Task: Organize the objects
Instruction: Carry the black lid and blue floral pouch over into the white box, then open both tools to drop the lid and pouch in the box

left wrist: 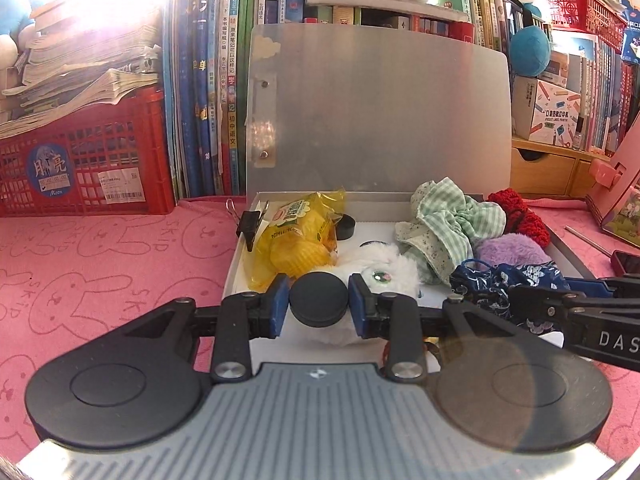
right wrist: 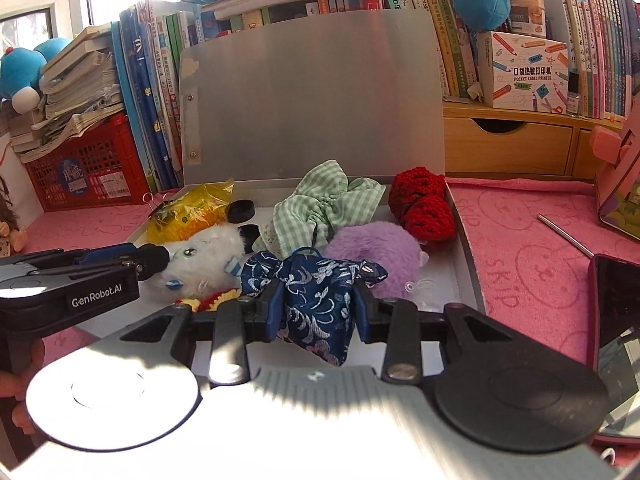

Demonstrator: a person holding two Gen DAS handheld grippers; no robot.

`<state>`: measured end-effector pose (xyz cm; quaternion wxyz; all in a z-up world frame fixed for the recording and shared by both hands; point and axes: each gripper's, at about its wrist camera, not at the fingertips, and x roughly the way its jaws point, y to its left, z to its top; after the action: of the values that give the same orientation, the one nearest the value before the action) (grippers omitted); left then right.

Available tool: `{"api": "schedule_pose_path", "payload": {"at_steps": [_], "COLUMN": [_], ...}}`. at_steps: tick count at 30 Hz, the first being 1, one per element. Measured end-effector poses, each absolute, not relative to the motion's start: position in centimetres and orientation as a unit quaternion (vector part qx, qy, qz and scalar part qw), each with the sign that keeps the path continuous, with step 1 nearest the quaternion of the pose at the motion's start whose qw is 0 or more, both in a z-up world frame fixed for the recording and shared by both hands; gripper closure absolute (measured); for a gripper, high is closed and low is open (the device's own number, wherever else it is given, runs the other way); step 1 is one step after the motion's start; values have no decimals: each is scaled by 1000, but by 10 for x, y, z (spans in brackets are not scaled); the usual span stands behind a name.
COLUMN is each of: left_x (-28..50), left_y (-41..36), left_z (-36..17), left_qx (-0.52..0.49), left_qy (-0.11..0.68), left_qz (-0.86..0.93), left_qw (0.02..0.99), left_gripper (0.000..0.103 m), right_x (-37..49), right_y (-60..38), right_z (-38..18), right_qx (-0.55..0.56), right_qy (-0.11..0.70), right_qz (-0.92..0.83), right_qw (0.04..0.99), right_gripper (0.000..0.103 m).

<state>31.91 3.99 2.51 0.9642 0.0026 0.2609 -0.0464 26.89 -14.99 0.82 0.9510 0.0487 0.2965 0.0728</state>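
An open white box point(left wrist: 234, 264) with its grey lid point(left wrist: 380, 120) upright stands on the pink cloth. My left gripper point(left wrist: 319, 295) is shut on a black round disc point(left wrist: 318, 308), held above a white plush toy point(left wrist: 384, 268) at the box's near edge. My right gripper point(right wrist: 318, 300) is shut on a navy brocade pouch point(right wrist: 316, 280) over the near side of the box point(right wrist: 466, 248). Inside lie a yellow packet point(left wrist: 296, 236), a black cap point(left wrist: 346, 227), a green gingham scrunchie point(right wrist: 320, 204), a purple fluffy piece point(right wrist: 376, 248) and a red knitted piece point(right wrist: 424, 204).
A binder clip point(left wrist: 250, 224) grips the box's left wall. A red crate point(left wrist: 80, 160) and upright books point(left wrist: 208, 100) stand behind, with a wooden drawer unit point(right wrist: 508, 144) at the right. A phone point(right wrist: 616, 340) and a metal rod point(right wrist: 564, 236) lie on the pink cloth point(left wrist: 100, 260).
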Motion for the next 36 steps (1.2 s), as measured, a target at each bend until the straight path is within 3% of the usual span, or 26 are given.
{"api": "schedule_pose_path", "payload": {"at_steps": [24,27,28,29,36], "left_x": [323,322,322,322,322], "left_y": [39,40,40,42,43], "left_z": [23,23,22,22,17], "left_qx": [2,2,1,-4,-1], "left_qy": [259,260,261,263,286], "left_qz": [-42,-36,-35,-36,-33], "left_qw": [965,965,965,964,958], "left_gripper": [64,52,50,48,30], "right_x": [269,268,268,267,261], "right_y": [-155,-155,-156,-156,-153], "right_z": [-5,-6,-6,-7,-9], "right_qx": [74,76,77,79,60], "right_qy": [312,314,315,316,317], "right_qz": [72,73,74,75,69], "right_qw": [944,943,943,942,944], "right_gripper": [59,54,45,43,36]}}
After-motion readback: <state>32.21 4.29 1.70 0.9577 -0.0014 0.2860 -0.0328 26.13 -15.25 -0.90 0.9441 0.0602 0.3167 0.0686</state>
